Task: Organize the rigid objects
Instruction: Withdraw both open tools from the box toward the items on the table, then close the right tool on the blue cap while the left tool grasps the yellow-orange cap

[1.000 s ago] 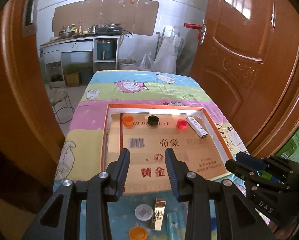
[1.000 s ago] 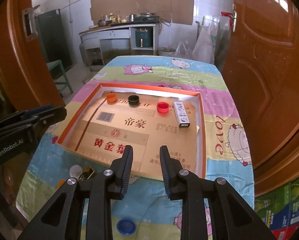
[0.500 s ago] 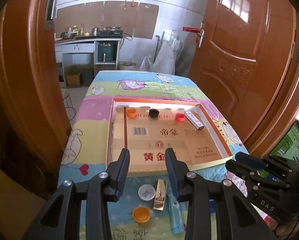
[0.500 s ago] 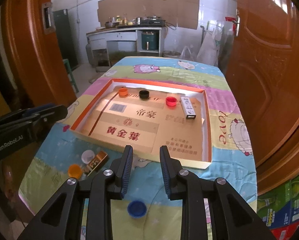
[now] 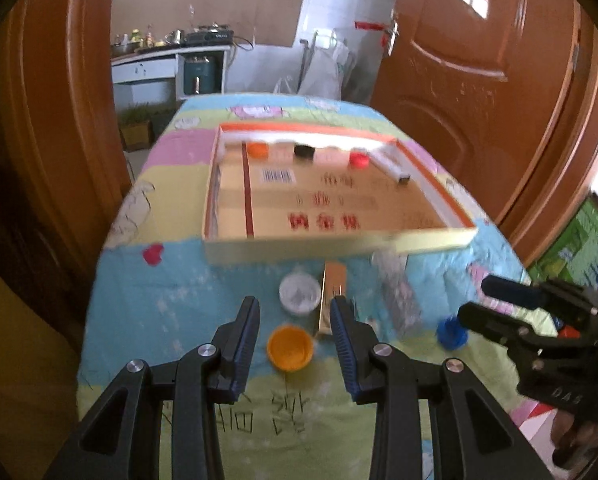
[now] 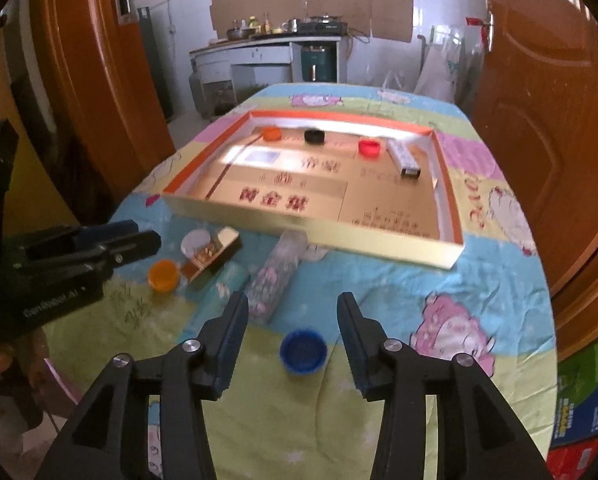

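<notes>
Hovering: your left tongs (image 5: pixel 295 318) gape, empty, above the orange cap (image 5: pixel 290 348) | your right tongs (image 6: pixel 292 312) have just been opening, nothing gripped, blue cap (image 6: pixel 303 351) on the desk (image 6: pixel 379 300) between the jaws | tray (image 6: pixel 449 216) farther back holds three caps and a small box (image 6: pixel 405 158).

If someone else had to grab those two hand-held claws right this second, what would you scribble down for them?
Left gripper: jaws open, empty, above the orange plastic bottle cap.
Right gripper: jaws have just been opening, empty, framing the blue plastic bottle cap.
Done: orange cap, black cap, red cap and a white rectangular box lie along the far side of the shallow cardboard tray.
Left on the tablecloth: both nearer caps, a white round lid, a gold rectangular box, and a clear patterned tube.
</notes>
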A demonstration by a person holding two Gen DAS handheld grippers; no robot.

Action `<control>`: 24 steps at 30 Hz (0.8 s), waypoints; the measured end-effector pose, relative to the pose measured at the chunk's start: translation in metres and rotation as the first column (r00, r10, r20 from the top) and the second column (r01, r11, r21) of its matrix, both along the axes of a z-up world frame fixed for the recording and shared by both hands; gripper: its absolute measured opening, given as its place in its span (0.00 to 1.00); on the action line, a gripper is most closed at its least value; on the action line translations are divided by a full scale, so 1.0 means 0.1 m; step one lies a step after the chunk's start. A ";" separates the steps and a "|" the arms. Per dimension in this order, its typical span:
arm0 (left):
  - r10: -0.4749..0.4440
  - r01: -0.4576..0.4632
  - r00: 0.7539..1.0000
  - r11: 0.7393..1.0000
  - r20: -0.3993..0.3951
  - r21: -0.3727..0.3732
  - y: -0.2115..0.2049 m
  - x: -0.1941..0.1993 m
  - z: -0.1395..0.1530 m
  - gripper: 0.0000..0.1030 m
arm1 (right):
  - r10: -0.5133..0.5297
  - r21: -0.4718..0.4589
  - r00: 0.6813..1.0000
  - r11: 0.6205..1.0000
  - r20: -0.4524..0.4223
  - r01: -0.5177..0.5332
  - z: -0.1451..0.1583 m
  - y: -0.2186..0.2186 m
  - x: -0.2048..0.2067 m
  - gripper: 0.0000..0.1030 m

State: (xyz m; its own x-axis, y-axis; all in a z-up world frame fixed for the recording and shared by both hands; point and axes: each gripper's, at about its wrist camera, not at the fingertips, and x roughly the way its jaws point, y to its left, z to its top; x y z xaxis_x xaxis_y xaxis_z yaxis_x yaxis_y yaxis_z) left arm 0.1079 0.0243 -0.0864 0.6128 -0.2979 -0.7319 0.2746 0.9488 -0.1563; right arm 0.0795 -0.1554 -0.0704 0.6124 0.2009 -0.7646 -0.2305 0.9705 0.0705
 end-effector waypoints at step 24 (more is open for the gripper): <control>-0.042 0.044 0.999 0.996 -0.030 0.076 -0.05 0.02 -0.36 0.36 | -0.013 0.006 0.997 1.000 -0.073 0.014 -0.33 -0.01 0.03 0.46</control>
